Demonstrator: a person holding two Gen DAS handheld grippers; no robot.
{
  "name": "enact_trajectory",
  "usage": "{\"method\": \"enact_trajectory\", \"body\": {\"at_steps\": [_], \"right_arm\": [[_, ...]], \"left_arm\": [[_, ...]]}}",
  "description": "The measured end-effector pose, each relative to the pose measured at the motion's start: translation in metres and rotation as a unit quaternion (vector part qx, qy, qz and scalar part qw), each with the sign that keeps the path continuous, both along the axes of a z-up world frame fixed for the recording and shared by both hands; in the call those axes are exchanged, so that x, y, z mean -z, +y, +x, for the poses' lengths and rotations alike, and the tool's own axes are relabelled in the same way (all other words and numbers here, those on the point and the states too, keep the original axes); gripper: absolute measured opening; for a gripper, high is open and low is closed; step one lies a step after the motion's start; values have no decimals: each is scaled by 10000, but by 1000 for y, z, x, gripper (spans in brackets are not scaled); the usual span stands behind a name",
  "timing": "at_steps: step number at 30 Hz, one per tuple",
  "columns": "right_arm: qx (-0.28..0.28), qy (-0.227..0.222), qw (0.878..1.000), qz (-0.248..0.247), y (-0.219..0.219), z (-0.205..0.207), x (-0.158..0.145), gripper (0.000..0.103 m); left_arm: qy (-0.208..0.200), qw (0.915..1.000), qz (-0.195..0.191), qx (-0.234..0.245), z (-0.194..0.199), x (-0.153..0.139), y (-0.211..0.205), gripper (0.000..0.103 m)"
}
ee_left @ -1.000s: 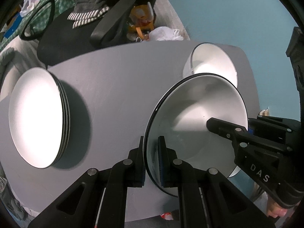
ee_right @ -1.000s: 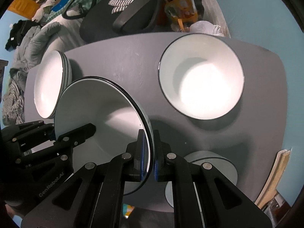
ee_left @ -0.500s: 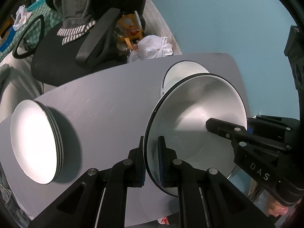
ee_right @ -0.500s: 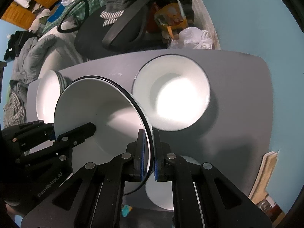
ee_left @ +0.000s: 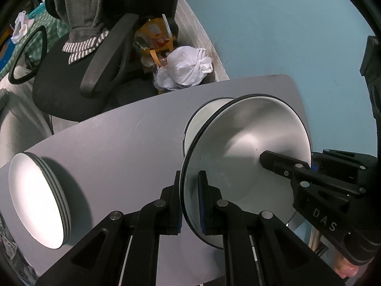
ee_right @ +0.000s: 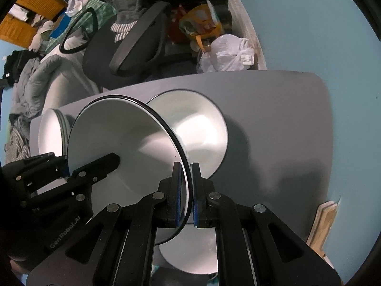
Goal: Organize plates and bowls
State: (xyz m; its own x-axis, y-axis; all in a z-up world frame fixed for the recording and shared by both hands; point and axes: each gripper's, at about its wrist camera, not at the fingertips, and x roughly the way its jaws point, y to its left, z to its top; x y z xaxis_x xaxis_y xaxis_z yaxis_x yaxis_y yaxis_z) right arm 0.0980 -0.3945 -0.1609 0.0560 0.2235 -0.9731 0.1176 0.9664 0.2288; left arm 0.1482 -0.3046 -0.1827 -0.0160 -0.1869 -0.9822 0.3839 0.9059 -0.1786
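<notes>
Both grippers hold one white black-rimmed bowl (ee_left: 250,157) by opposite rims, above the grey table (ee_left: 119,143). My left gripper (ee_left: 190,200) is shut on its left rim; my right gripper (ee_right: 188,190) is shut on its right rim, the bowl (ee_right: 123,143) lying left of it. A second white bowl (ee_right: 200,133) sits on the table right behind the held one, partly hidden; it also shows in the left wrist view (ee_left: 197,124). A stack of white plates (ee_left: 38,200) lies at the table's left, also in the right wrist view (ee_right: 51,131).
Another white dish (ee_right: 190,252) lies under my right gripper at the near edge. A black office chair (ee_left: 78,71) with draped clothes stands behind the table, with bags (ee_left: 188,66) beside it. A blue wall (ee_left: 273,28) is at the right.
Both grippers have lifted the held bowl and carried it toward the second bowl, which now sits partly hidden behind it. The table and plate stack look farther away.
</notes>
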Motion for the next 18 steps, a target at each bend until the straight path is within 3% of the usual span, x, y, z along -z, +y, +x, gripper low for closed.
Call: {"method": "enact_trajectory", "body": {"at_steps": [18], "right_arm": [[108, 294, 9995, 46, -22, 23, 25, 7]], "left_arm": [[153, 9993, 290, 151, 14, 19, -24, 11]]}}
